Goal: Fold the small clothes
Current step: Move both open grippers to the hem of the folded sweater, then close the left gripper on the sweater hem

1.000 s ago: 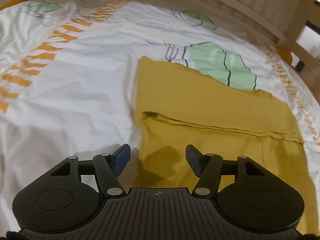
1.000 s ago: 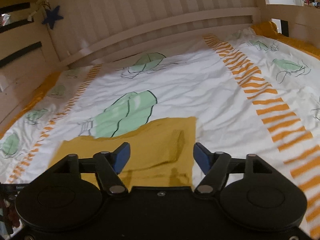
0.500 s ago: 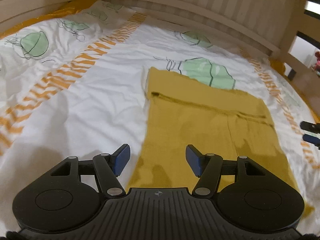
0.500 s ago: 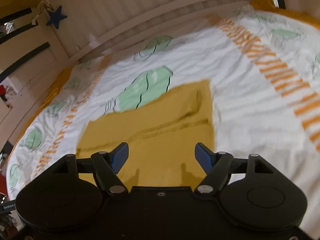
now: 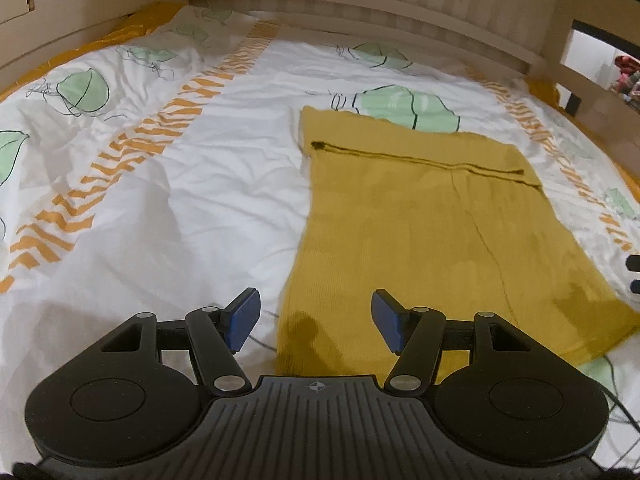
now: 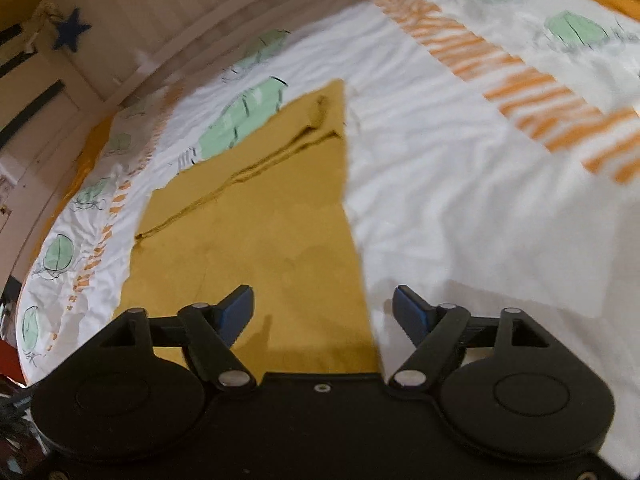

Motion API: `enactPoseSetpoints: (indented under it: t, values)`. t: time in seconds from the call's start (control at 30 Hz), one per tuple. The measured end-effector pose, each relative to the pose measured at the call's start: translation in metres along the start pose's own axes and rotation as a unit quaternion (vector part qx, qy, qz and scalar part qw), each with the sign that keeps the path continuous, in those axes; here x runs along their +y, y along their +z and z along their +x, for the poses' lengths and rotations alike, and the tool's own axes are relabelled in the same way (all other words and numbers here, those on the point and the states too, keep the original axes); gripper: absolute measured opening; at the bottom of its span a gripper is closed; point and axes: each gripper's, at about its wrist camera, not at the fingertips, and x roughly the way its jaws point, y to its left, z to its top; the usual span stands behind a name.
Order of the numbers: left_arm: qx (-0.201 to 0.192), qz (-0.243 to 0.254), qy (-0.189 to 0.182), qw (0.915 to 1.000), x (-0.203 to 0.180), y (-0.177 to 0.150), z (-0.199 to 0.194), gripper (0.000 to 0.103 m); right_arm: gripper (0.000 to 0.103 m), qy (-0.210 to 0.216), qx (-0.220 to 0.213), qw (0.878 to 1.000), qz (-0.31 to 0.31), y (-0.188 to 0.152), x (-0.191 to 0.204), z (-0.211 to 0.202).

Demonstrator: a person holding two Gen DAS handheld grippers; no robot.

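Note:
A mustard-yellow knit garment (image 5: 420, 224) lies flat on the bed, its far end folded over with a dark seam across it. In the left wrist view my left gripper (image 5: 316, 318) is open and empty, above the garment's near left corner. In the right wrist view the same garment (image 6: 256, 216) stretches away, and my right gripper (image 6: 324, 314) is open and empty over its near right edge. The right gripper's fingertips (image 5: 634, 276) show at the right edge of the left wrist view.
The bed has a white cover (image 5: 180, 200) with orange stripes and green leaf prints. A cream wooden bed rail (image 5: 360, 4) runs along the far side. A blue star (image 6: 72, 32) hangs on the wall at upper left.
Both grippers have drawn back toward the near end of the garment and risen, so more of the garment and bed shows. Both stayed open.

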Motion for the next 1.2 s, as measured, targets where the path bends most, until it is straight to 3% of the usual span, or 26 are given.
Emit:
enactPoseSetpoints:
  t: [0.3, 0.57, 0.83, 1.07, 1.17, 1.2]
  values:
    - [0.049, -0.033, -0.021, 0.9980, 0.015, -0.014, 0.017, 0.060, 0.089, 0.004, 0.043, 0.999, 0.003, -0.015, 0.000, 0.005]
    - [0.069, -0.003, -0.015, 0.9975, 0.005, -0.017, 0.025, 0.061, 0.096, 0.022, 0.057, 0.998, -0.002, -0.020, 0.000, 0.009]
    - [0.111, 0.013, -0.051, 0.9925, 0.001, -0.018, 0.034, 0.060, 0.096, 0.035, 0.070, 0.997, -0.004, -0.023, 0.003, 0.011]
    - [0.123, 0.011, -0.071, 0.9898, 0.002, -0.019, 0.037, 0.060, 0.096, 0.045, 0.085, 0.995, -0.013, -0.029, 0.008, 0.010]
    - [0.125, 0.010, -0.076, 0.9892, 0.003, -0.019, 0.038, 0.052, 0.096, 0.048, 0.087, 0.995, -0.009, -0.029, 0.008, 0.010]
    - [0.125, 0.008, -0.076, 0.9892, 0.003, -0.018, 0.039, 0.043, 0.095, 0.049, 0.086, 0.995, -0.007, -0.029, 0.008, 0.009]
